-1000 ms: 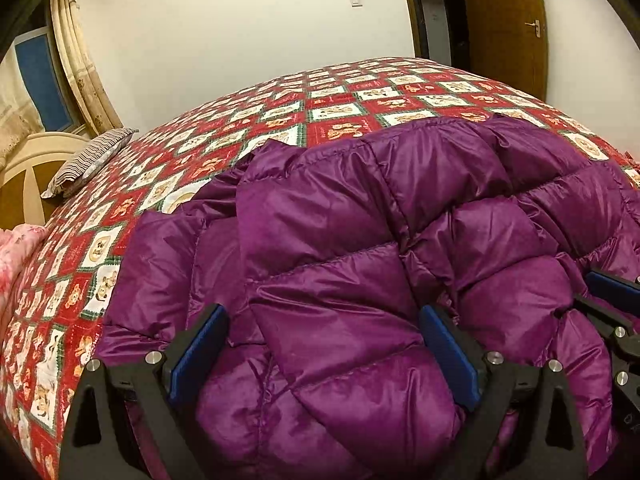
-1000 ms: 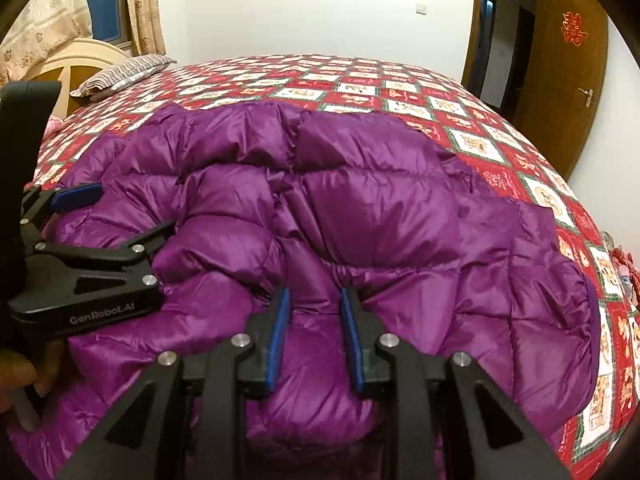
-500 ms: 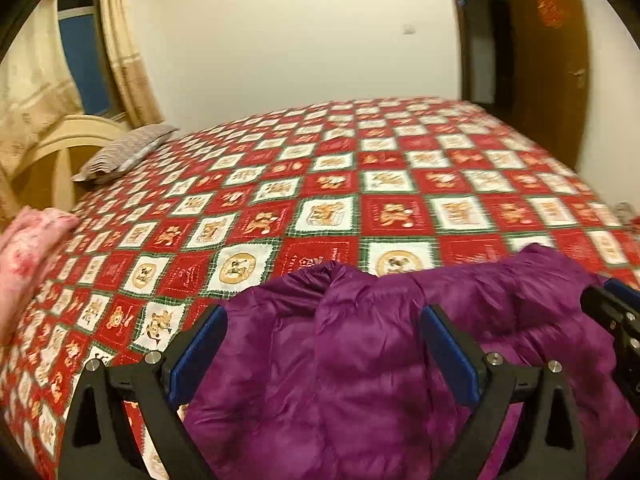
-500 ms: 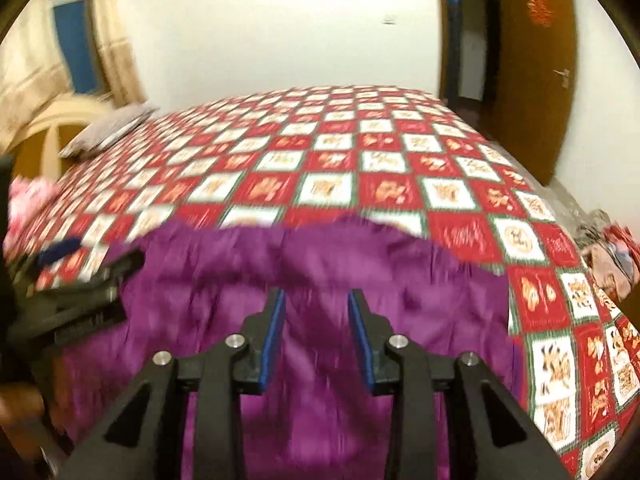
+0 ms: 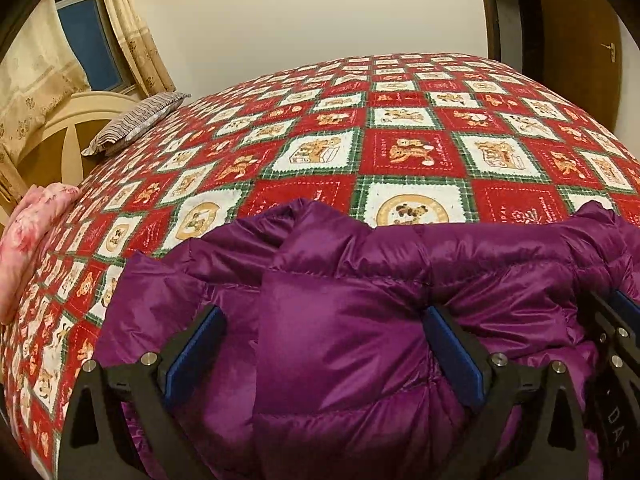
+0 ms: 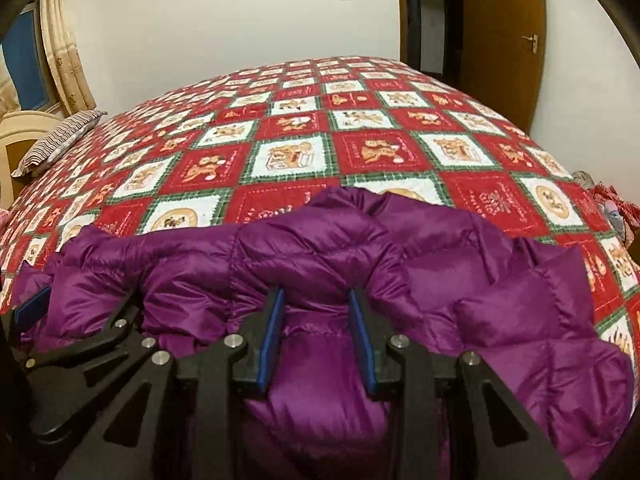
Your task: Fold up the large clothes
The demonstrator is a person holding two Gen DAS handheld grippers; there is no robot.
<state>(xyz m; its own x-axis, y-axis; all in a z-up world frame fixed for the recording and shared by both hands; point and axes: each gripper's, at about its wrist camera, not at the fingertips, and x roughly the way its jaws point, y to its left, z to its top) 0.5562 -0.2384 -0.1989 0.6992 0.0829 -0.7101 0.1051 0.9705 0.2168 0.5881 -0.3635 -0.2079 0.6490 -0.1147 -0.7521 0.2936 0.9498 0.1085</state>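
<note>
A: Well, starting at the left edge of the bed (image 5: 400, 92), what can you make out?

B: A pink bundle (image 5: 28, 236) there, cut off by the frame, and a striped pillow (image 5: 136, 120) at the headboard corner. The purple down jacket (image 5: 360, 320) lies bunched along the near edge of the bed, its long axis running left to right; its lower part drops out of both views.

A: And the left gripper (image 5: 324, 356)?

B: Spread wide, with a puffy fold of jacket bulging between its fingers (image 5: 192, 352). Whether the pads press on the fabric I cannot tell.

A: Further right?

B: The right gripper (image 6: 316, 336) has its jaws partly closed, a narrow roll of jacket (image 6: 400, 264) between them; it looks pinched, though real contact is hard to confirm. Collar and hem are not distinguishable in the crumpled folds. A brown door (image 6: 504, 40) stands past the far right corner.
</note>
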